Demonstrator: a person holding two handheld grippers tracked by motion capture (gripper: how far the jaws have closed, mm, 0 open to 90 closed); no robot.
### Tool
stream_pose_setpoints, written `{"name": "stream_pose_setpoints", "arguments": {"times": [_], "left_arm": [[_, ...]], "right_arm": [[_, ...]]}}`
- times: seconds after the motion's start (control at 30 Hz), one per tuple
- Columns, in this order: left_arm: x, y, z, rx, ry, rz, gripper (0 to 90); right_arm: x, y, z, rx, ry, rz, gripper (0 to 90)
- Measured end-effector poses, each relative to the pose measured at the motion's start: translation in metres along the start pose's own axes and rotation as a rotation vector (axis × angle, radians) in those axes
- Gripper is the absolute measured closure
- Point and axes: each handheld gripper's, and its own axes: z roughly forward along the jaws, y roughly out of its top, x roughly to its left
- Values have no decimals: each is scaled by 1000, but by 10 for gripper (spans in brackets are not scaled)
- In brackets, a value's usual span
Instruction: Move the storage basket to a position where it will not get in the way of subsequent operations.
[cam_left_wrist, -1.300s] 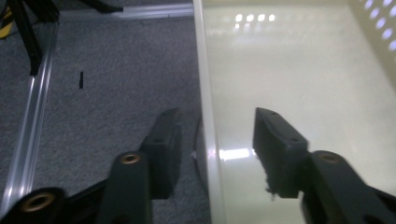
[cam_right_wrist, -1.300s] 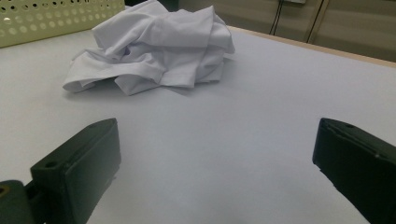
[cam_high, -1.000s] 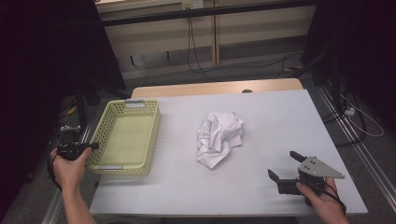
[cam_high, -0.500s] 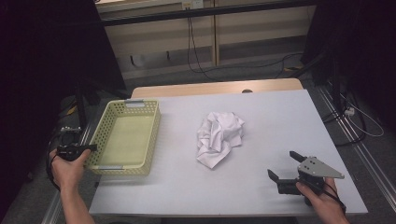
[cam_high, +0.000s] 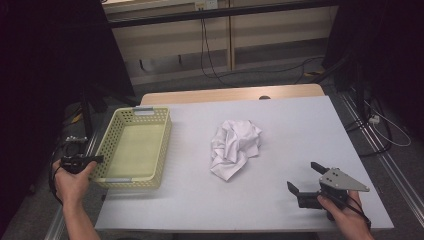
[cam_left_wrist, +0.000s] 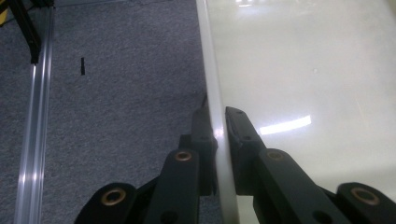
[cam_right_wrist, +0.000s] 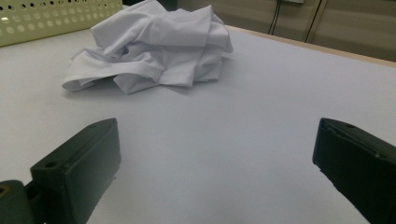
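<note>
Left gripper (cam_left_wrist: 219, 140) pinches the basket (cam_high: 134, 148) wall, steadying it at frame left.
Crumpled white cloth (cam_high: 235, 147) lies mid-table; right gripper (cam_high: 306, 178), lower right, gapes wide and empty, aimed at it.

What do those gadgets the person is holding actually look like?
Each hand-held gripper is black with two blocky jaws. The right hand-held gripper carries a grey three-cornered plate on top. The left hand-held gripper's linkage arms show brass-coloured pivot pins, and a dark cable loops from it. The forearms are bare, no sleeves.
</note>
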Motion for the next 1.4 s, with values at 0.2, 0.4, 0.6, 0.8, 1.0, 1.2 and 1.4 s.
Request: {"name": "stream_pose_setpoints", "arguments": {"times": [0.2, 0.4, 0.6, 0.8, 1.0, 1.2, 1.4], "left_arm": [[1, -1, -1, 0, -12, 23, 825], [1, -3, -3, 9, -20, 50, 818], [2, -4, -4, 17, -23, 71, 814], [4, -6, -6, 16, -37, 64, 811], [4, -6, -6, 18, -33, 54, 811], [5, -6, -6, 17, -18, 39, 812], [4, -6, -6, 7, -15, 37, 812]], "right_arm": [[-1, 0, -1, 1, -1, 5, 5], [-1, 0, -1, 0, 0, 6, 5], [0, 0, 0, 3, 0, 5, 5], [-1, -1, 0, 3, -1, 8, 5], [-1, -1, 0, 3, 0, 7, 5], [1, 0, 1, 5, 4, 0, 5], [0, 0, 2, 5, 3, 2, 5]]}}
